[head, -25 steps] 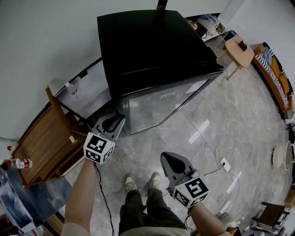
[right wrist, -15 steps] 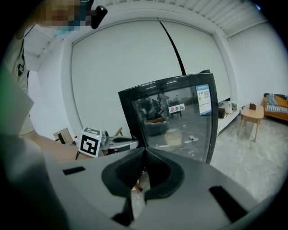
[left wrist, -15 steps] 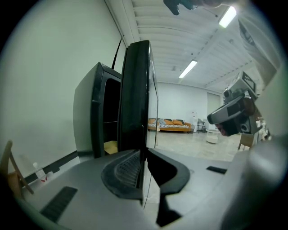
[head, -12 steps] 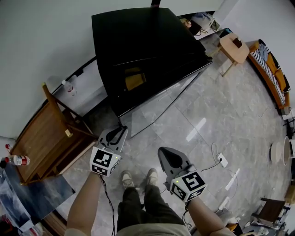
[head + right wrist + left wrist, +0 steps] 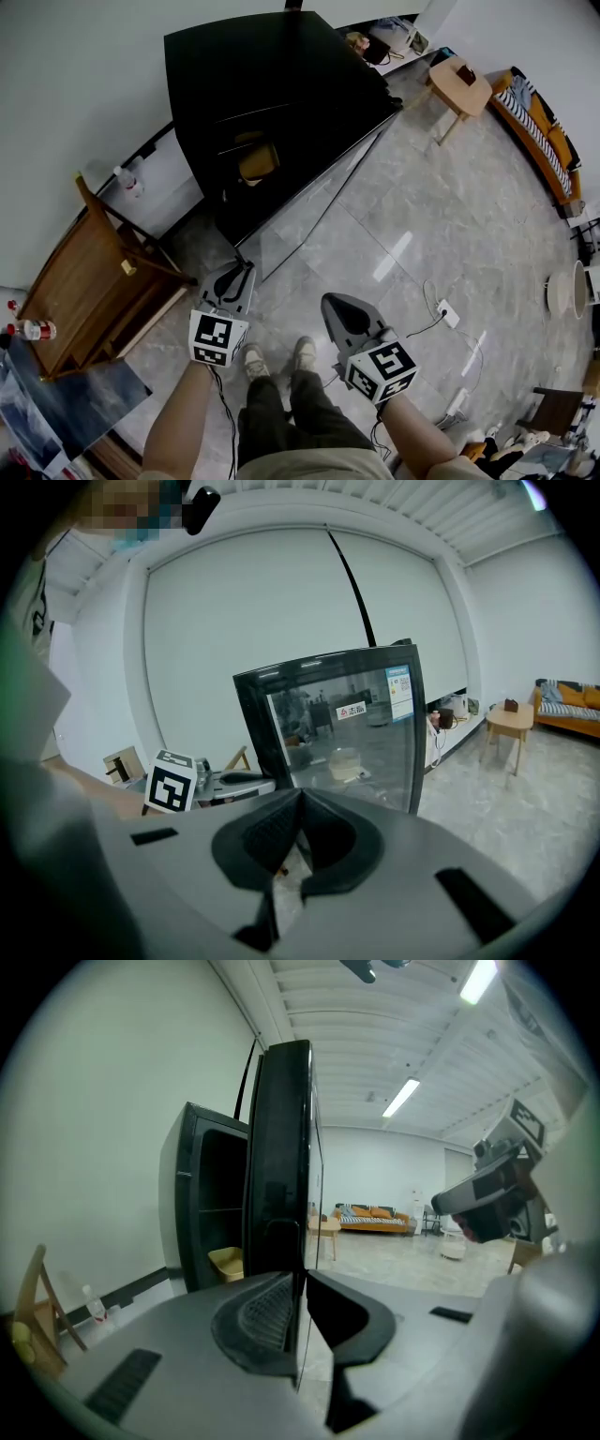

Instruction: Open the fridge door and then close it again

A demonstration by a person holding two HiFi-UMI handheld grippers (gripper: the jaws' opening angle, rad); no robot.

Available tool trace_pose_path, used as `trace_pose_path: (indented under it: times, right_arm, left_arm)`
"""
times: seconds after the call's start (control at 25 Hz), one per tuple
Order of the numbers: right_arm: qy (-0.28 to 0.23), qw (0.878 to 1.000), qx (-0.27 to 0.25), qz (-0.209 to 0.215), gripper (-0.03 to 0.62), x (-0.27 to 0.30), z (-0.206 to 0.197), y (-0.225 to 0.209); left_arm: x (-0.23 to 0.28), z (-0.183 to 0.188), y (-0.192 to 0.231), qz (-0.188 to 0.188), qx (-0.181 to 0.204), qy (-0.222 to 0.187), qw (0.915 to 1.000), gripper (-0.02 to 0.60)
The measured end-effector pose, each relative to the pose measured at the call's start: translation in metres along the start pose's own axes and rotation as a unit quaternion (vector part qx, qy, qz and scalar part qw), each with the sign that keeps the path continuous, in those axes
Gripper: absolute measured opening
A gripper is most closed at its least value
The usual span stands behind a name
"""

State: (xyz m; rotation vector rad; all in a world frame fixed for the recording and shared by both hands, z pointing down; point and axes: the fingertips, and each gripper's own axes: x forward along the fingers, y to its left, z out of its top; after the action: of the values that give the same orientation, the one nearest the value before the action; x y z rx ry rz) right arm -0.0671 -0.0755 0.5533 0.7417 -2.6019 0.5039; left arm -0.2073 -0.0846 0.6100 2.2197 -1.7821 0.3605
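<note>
A black fridge (image 5: pixel 272 84) stands against the wall with its glass door (image 5: pixel 309 202) swung partly open. A yellow container (image 5: pixel 256 161) shows on a shelf inside. My left gripper (image 5: pixel 236 272) is at the door's free edge; its jaws have just been closing. In the left gripper view that edge (image 5: pixel 281 1147) runs up between the pads, and the left gripper (image 5: pixel 300 1283) is shut on it. My right gripper (image 5: pixel 330 305) hangs shut and empty to the right, off the door. In the right gripper view, the right gripper (image 5: pixel 300 799) faces the glass front (image 5: pixel 356 724).
A wooden chair (image 5: pixel 84 272) stands left of the fridge, with a plastic bottle (image 5: pixel 127 180) behind it. A round wooden stool (image 5: pixel 459 80) and an orange sofa (image 5: pixel 539 131) are at the far right. A power strip (image 5: pixel 448 314) lies on the floor. The person's shoes (image 5: pixel 253 361) are below the grippers.
The fridge door has swung from nearly closed to partly open, baring the inside. Both grippers have drawn back toward the person, the left one along with the door edge.
</note>
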Motion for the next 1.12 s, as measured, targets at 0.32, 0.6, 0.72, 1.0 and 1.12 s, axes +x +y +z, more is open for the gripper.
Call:
trace_pose_path:
  times: [0.32, 0.6, 0.72, 1.0, 1.12]
  right_arm:
    - [0.001, 1.0, 0.014, -0.015, -0.005, -0.021, -0.014, -0.008]
    - [0.003, 0.999, 0.023, -0.031, -0.005, -0.037, -0.024, -0.019]
    - [0.004, 0.999, 0.028, -0.038, -0.003, -0.042, -0.03, -0.024]
    - [0.008, 0.997, 0.043, -0.063, -0.003, -0.054, -0.047, -0.042]
    - [0.01, 0.996, 0.053, -0.078, -0.003, -0.059, -0.053, -0.055]
  left_arm:
    - [-0.004, -0.003, -0.032, 0.027, -0.022, -0.002, 0.9994, 0.043]
    - [-0.007, -0.003, -0.065, 0.032, -0.023, 0.001, 0.9992, 0.044]
    - [-0.007, -0.003, -0.08, 0.034, -0.029, 0.001, 0.999, 0.068]
    - [-0.005, -0.004, -0.12, 0.033, -0.042, -0.001, 0.9986, 0.143]
    - [-0.003, -0.006, -0.136, 0.02, -0.037, 0.0, 0.9991, 0.153]
